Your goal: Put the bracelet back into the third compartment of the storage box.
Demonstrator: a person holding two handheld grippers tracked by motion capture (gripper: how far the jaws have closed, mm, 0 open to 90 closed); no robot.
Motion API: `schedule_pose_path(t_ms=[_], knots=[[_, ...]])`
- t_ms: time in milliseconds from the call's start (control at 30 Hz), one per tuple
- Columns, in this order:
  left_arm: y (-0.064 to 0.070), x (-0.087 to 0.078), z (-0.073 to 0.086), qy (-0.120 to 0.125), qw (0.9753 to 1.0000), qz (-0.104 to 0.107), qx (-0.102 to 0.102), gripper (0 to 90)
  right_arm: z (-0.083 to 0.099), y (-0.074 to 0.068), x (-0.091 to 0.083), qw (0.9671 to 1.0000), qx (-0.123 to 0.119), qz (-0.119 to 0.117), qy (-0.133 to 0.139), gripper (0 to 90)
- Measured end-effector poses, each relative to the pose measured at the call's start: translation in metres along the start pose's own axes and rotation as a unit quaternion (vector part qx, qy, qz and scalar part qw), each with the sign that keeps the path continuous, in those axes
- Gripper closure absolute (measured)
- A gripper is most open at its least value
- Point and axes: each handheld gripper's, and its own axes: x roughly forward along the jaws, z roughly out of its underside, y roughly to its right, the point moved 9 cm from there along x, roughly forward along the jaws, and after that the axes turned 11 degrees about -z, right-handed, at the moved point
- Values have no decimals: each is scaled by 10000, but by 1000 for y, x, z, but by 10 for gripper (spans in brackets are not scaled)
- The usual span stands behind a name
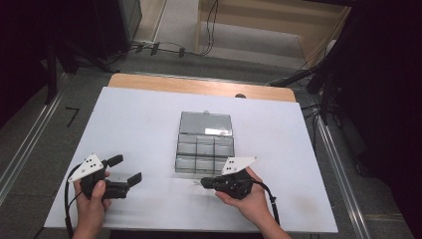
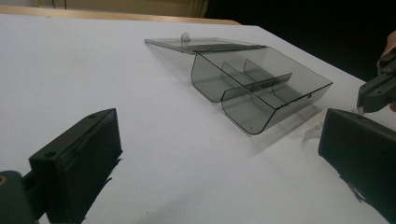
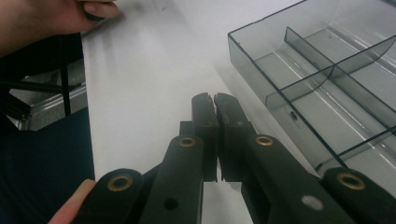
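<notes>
We have one box (image 1: 204, 143) on the white worktop (image 1: 134, 124), a clear smoky organiser with its lid (image 1: 206, 123) swung open and lying flat on the far side. Its long axis runs left to right across the worktop, and the tray is split into six compartments, two rows of three, all of which look empty to us. Our right gripper (image 1: 198, 182) sits just beside the box's near edge, close to its middle, pointing left along that edge, so the box lies just ahead and to the far side of it. Its jaws are pressed together with nothing between them, which the right gripper view makes plain (image 3: 214, 100); there the box's near wall (image 3: 275, 93) rises close on the right of the tips. Our left gripper (image 1: 127, 170) rests well to the left of the box, with bare worktop between, and its jaws stand wide apart and empty; in its own view (image 2: 215, 154) the box (image 2: 261, 88) lies ahead and to the right, clear of both jaws. We judge the right gripper the nearer of the two by a good way, so any move on the box, whether closing the lid or steadying the tray, falls to it first, reaching away over the tray. We count two grippers, one box, one lid, six compartments.
</notes>
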Motion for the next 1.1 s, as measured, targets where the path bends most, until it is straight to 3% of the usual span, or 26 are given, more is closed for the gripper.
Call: schedule_pose_path(t_ms=[1100], knots=[[1,0,0,21,10000,-2,25,0,-27,9,-36,9988,-7,161,470,857]])
